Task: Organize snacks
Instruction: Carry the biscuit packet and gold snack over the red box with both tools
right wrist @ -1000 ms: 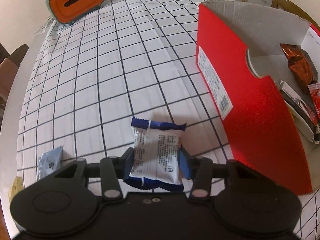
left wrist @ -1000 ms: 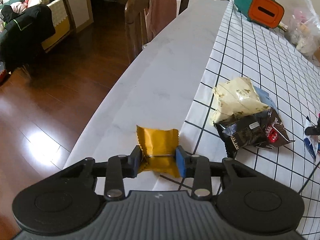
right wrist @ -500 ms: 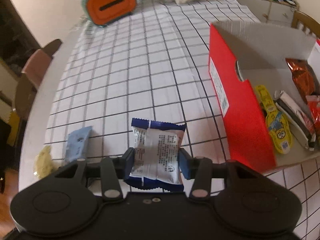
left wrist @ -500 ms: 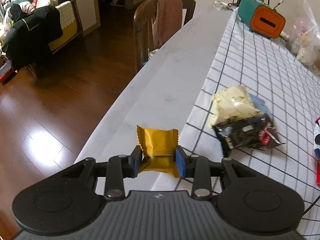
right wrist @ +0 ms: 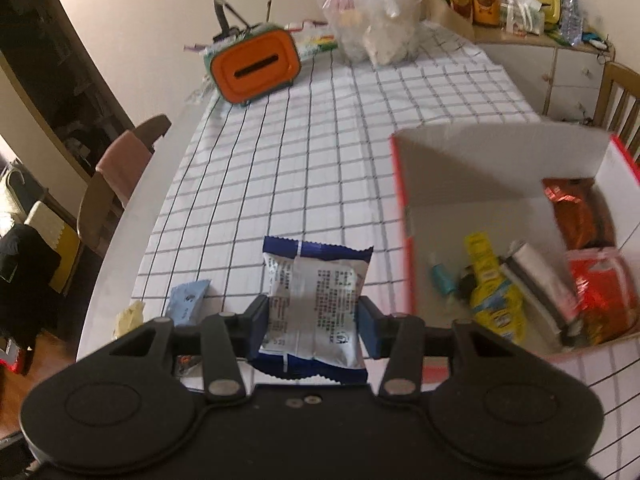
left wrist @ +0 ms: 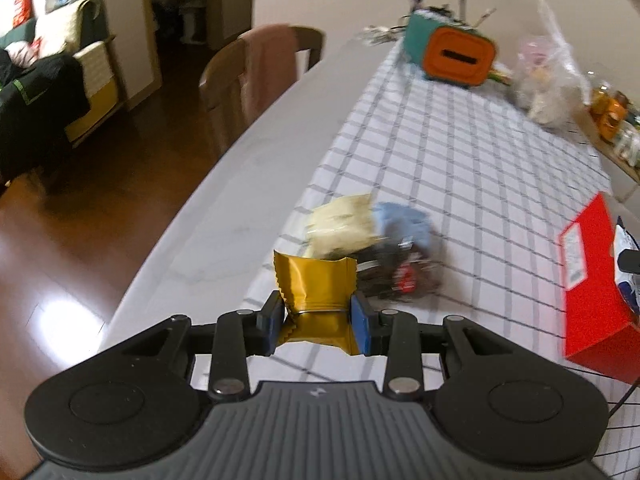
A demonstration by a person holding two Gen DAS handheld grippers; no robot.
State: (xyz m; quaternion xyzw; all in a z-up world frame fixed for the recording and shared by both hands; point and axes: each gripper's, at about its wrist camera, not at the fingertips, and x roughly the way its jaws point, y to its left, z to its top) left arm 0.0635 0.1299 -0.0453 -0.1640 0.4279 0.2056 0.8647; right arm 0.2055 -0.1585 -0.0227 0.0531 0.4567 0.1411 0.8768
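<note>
My left gripper [left wrist: 318, 326] is shut on a gold snack packet [left wrist: 316, 292] and holds it above the table's left side. My right gripper [right wrist: 314, 328] is shut on a blue-and-white snack packet [right wrist: 316, 300] and holds it in the air left of the red box [right wrist: 404, 216]. The box is open, with several snacks inside [right wrist: 492, 292]. It also shows in the left wrist view [left wrist: 592, 292]. A cream packet [left wrist: 340, 226], a pale blue packet [left wrist: 404, 220] and a dark packet [left wrist: 396, 276] lie in a pile on the checked cloth.
An orange-and-teal tissue box [right wrist: 256, 68] and a clear plastic bag [right wrist: 372, 28] stand at the far end, with a lamp behind. A chair with a pink cloth [left wrist: 260, 76] stands at the table's left edge. A cabinet with bottles [right wrist: 516, 4] is at the far right.
Both grippers have risen with their packets. The left view has swung right, and the red box has come into it. The right gripper now looks down into the open box.
</note>
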